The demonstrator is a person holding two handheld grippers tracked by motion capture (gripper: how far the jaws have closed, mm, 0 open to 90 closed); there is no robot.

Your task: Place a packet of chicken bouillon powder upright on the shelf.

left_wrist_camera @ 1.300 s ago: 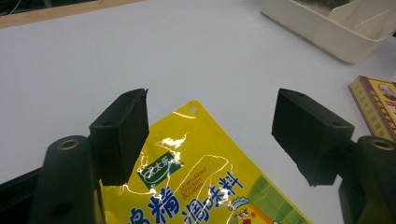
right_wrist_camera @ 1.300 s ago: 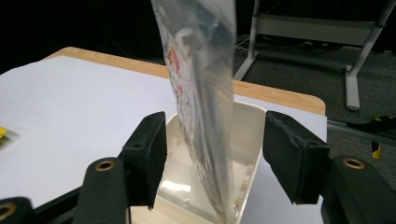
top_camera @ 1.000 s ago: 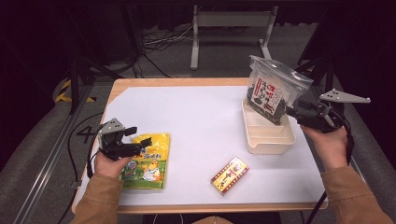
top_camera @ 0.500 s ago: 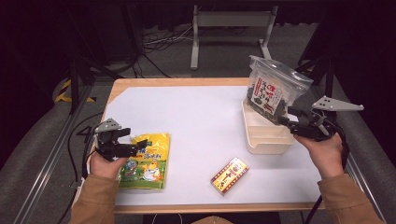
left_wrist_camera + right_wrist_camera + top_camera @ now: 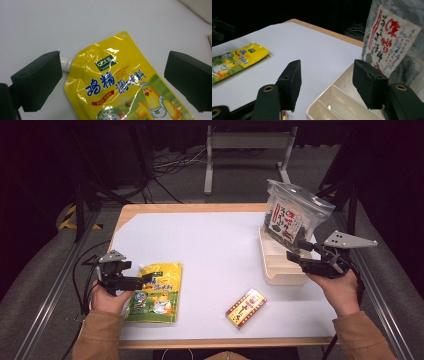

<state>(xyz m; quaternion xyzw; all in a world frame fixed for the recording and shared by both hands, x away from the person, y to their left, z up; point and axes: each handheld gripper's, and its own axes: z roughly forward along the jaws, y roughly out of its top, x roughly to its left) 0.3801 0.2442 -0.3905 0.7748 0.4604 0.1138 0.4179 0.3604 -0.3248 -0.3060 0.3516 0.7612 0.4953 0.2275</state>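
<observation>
A yellow spouted pouch (image 5: 154, 292) with a cartoon chick lies flat at the table's near left. My left gripper (image 5: 145, 279) hovers open over its top end. In the left gripper view the jaws (image 5: 113, 62) stand wide on either side of the pouch (image 5: 120, 85), the left one beside the white spout (image 5: 66, 63). A clear bag of seaweed (image 5: 292, 217) stands upright in the far end of a cream tray (image 5: 280, 270) at the right. My right gripper (image 5: 296, 251) is open just in front of the bag with nothing between its jaws (image 5: 327, 75). The bag's label (image 5: 390, 40) is close on the right.
A small red and yellow box (image 5: 246, 308) lies on the white mat near the front edge, between the pouch and the tray. The tray's dividers (image 5: 337, 100) show below the right jaws. The pouch (image 5: 234, 60) lies far off across the mat.
My right gripper has drawn back toward the near side, away from the seaweed bag, which stays standing in the tray. My left gripper has shifted slightly left over the pouch.
</observation>
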